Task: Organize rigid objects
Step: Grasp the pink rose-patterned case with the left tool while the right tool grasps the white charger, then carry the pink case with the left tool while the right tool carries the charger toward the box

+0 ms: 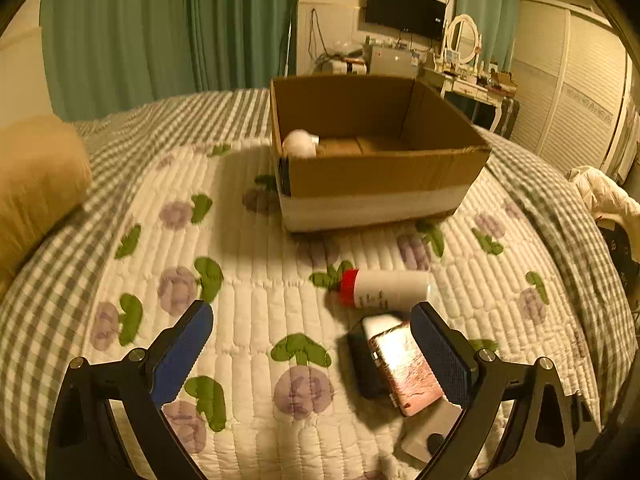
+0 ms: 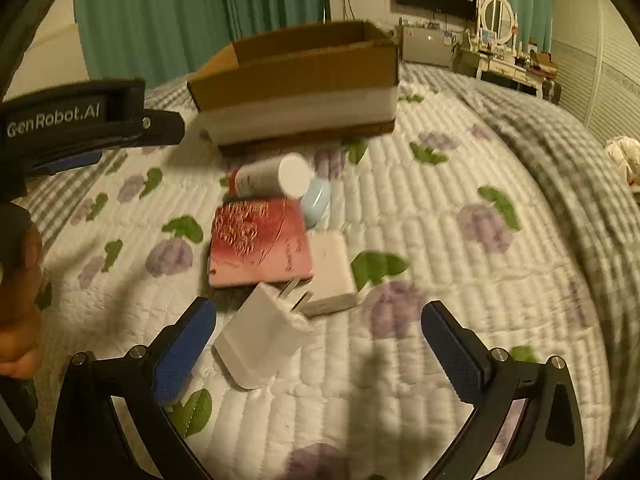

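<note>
My left gripper (image 1: 312,344) hangs with its jaws spread wide above the quilt (image 1: 248,280), holding nothing; my right gripper (image 2: 320,336) is just as wide apart and empty, low over the same bed. The cardboard box (image 1: 376,176) sits toward the far side of the quilt, and a white ball-like object (image 1: 299,143) rests in its near left corner. The loose things lie clustered on the quilt in front of the box: a white bottle with a red cap (image 2: 272,178) on its side, a pale blue oval piece (image 2: 317,202) touching it, a pink case (image 2: 260,242) just below them, a flat white block (image 2: 332,270) against the case's right edge, and a white plug charger (image 2: 262,340) nearest my right jaws, its prongs pointing at the block.
</note>
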